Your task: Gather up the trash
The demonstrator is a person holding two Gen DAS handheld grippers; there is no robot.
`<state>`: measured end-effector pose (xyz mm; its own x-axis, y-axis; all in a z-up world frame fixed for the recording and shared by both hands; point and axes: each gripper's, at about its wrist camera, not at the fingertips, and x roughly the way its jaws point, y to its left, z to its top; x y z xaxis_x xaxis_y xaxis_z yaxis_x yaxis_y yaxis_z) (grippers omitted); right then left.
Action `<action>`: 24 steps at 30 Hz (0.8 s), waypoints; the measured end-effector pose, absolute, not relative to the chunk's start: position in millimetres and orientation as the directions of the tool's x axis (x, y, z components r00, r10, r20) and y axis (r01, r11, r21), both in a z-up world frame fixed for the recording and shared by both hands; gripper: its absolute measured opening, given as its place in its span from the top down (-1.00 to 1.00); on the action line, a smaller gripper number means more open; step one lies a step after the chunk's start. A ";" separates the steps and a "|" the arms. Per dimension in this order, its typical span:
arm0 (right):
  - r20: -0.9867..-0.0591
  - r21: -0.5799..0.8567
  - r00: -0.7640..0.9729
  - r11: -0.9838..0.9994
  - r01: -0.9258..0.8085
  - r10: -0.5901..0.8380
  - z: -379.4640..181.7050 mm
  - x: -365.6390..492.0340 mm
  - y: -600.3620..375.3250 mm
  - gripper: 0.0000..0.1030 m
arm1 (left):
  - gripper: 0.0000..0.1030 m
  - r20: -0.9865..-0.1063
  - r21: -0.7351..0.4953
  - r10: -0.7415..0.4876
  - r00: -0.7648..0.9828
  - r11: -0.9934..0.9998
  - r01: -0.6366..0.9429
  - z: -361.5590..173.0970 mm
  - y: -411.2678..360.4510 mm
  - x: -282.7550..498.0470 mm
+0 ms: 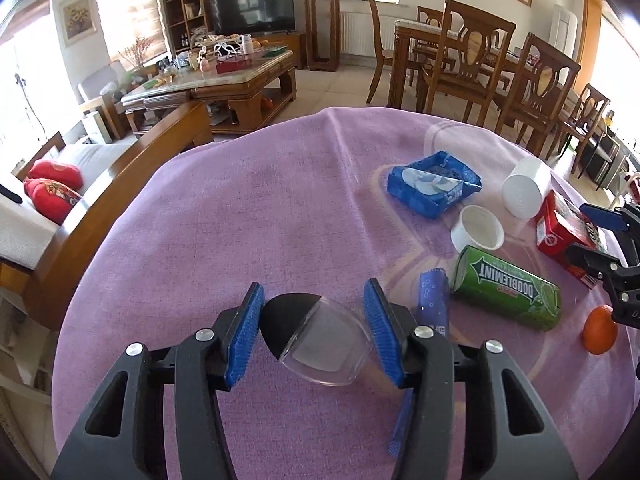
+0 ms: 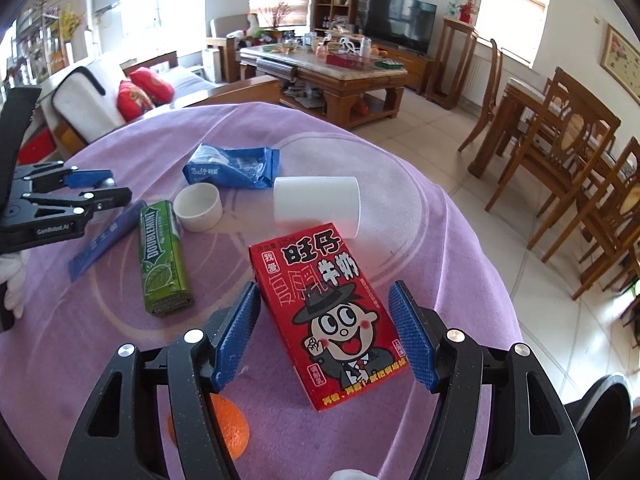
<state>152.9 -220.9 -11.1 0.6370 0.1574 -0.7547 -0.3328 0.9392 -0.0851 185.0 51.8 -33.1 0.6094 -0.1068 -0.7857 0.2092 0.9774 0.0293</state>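
left claw (image 1: 314,320): half-open, straddling clear-and-black capsule (image 1: 316,344) | right claw (image 2: 326,332): half-open, straddling red carton (image 2: 328,320)

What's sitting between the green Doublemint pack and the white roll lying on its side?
A small white cap, open side up, on the purple cloth between the Doublemint pack and the white roll. Both wrist views show it.

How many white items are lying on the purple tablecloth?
2. The white cap lies open side up beside the green gum pack. The white roll lies on its side just beyond the red milk carton. Others may be hidden out of view.
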 end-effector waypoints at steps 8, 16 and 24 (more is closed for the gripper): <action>-0.700 0.031 0.670 0.948 -0.317 0.247 15.2 129.6 -238.1 0.03 | 0.99 -0.737 -0.097 -0.225 0.637 0.969 0.229 -17.5 71.0 166.7; -0.658 0.086 0.686 0.936 -0.340 0.310 37.5 106.8 -246.0 0.03 | 0.91 -0.751 -0.082 -0.207 0.627 0.972 0.222 -5.5 71.3 165.4; -0.655 0.099 0.679 0.928 -0.360 0.333 37.8 93.0 -245.3 0.02 | 0.79 -0.789 0.008 -0.094 0.607 0.987 0.163 -18.4 61.1 158.4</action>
